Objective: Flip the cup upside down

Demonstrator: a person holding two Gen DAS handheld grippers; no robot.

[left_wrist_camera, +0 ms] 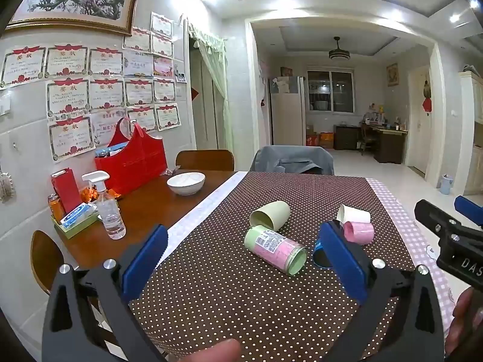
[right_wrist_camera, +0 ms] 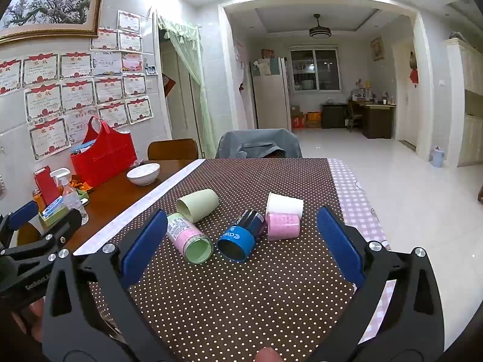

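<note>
Several cups lie on their sides on the dotted brown tablecloth (right_wrist_camera: 241,295). A pale green cup (right_wrist_camera: 197,204) lies at the back left, also in the left wrist view (left_wrist_camera: 270,214). A pink and green cup (right_wrist_camera: 189,239) lies in front of it (left_wrist_camera: 275,249). A blue cup (right_wrist_camera: 241,236) lies in the middle, mostly hidden behind my left finger (left_wrist_camera: 342,261). A white cup (right_wrist_camera: 284,203) and a pink cup (right_wrist_camera: 283,226) lie at the right. My left gripper (left_wrist_camera: 241,256) is open and empty. My right gripper (right_wrist_camera: 241,238) is open and empty, the cups beyond its fingertips.
A white bowl (right_wrist_camera: 143,173), a red bag (right_wrist_camera: 104,154), a spray bottle (left_wrist_camera: 107,208) and a tray of small items (left_wrist_camera: 75,220) stand on the bare wood at the left. Two chairs (right_wrist_camera: 259,146) stand at the table's far edge. The table's right edge drops to tiled floor.
</note>
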